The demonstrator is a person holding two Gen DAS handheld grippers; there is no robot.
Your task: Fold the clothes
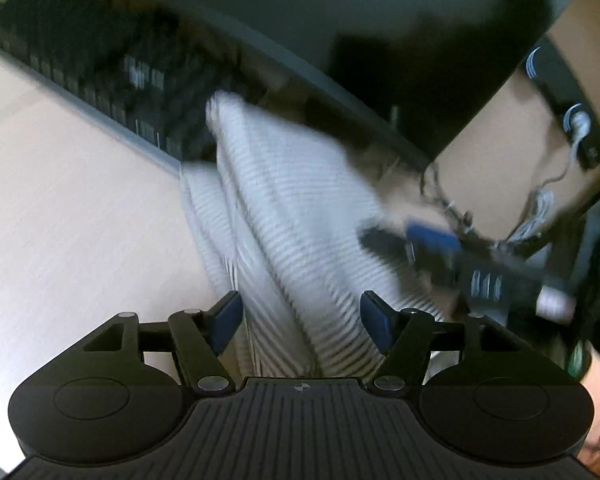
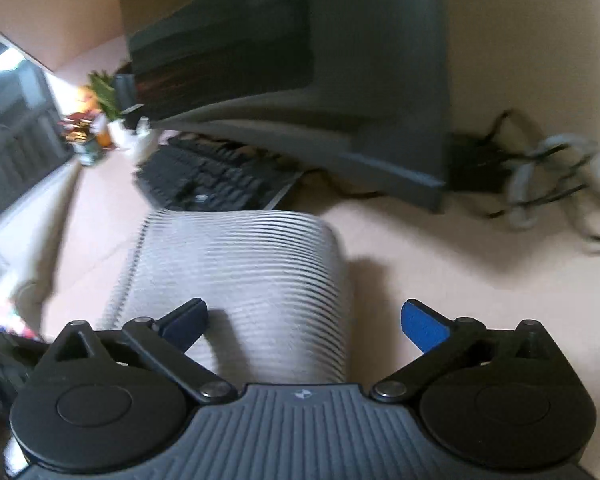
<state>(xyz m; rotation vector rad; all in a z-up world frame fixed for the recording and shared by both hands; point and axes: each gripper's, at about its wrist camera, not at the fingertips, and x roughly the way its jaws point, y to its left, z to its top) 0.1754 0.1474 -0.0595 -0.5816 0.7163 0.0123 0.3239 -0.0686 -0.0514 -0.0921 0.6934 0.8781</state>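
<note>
A white garment with thin dark stripes (image 1: 284,220) lies on the pale desk, running from my left gripper (image 1: 302,320) up to the keyboard. My left gripper is open, with the cloth between its blue pads but not pinched. In the right wrist view the same garment (image 2: 252,264) lies folded into a narrow strip. My right gripper (image 2: 304,320) is open above its near end, holding nothing. The other gripper (image 1: 440,252) shows blurred at the right of the left wrist view.
A black keyboard (image 2: 208,180) and a dark monitor (image 2: 300,60) stand behind the garment. Cables and a power strip (image 2: 540,176) lie at the far right. A plant and small items (image 2: 100,120) stand at the far left. Both views are motion-blurred.
</note>
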